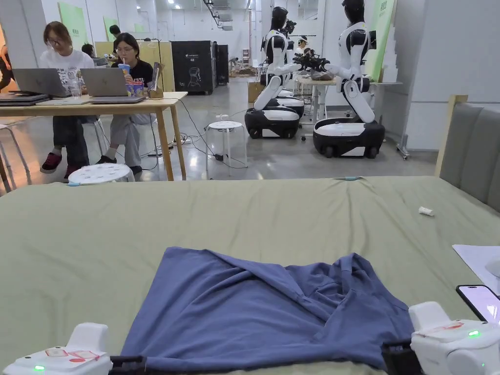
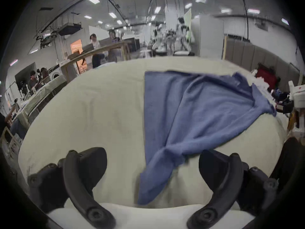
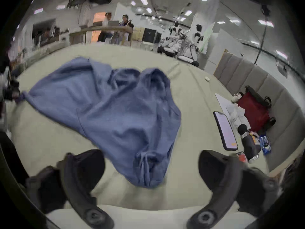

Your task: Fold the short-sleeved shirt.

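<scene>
On the near half of a wide bed [image 1: 244,219] covered with a pale green sheet lies the blue short-sleeved cotton shirt [image 1: 263,312], spread but creased, with folds bunched toward its right side. Left tongs [image 2: 152,168] stand wide apart in the left gripper view, a corner of the shirt hanging loose between the jaws with neither jaw pressing on it. Right tongs [image 3: 151,168] are likewise spread wide in the right gripper view, a gathered corner of the shirt lying between them, untouched by either jaw. Just right of the shirt on the bed rests a dark-cased phone [image 3: 225,130] with its screen lit, and near it a red bag [image 3: 254,112] against the grey padded headboard [image 3: 247,77].
</scene>
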`<state>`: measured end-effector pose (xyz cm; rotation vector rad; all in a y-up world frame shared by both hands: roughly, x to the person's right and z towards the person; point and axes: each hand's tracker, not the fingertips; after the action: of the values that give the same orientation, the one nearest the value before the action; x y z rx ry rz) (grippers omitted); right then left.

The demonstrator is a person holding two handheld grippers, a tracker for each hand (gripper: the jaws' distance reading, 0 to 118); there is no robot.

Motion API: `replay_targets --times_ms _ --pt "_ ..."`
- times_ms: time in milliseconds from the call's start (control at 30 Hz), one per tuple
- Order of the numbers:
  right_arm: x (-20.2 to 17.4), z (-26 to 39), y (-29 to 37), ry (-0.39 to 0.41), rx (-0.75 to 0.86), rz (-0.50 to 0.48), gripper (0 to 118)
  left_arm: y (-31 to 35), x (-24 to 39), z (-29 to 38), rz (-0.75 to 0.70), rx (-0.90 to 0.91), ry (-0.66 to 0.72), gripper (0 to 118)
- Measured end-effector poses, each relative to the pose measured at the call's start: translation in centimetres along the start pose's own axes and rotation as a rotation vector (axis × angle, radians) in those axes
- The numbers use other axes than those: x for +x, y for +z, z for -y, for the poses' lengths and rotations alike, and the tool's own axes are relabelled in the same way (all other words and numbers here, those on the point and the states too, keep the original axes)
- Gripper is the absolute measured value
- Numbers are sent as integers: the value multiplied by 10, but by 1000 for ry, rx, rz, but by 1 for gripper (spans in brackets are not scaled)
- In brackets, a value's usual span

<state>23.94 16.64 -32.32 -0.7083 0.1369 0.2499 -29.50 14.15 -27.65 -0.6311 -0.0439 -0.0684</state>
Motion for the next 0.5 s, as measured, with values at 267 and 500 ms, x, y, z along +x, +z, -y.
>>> replay_targets --times_ms 267,500 --pt "-2 -44 5 18 100 89 0 -4 16 -47 -77 77 -29 0" --pt "-5 -49 8 19 100 72 0 -12 15 -58 -21 72 42 0"
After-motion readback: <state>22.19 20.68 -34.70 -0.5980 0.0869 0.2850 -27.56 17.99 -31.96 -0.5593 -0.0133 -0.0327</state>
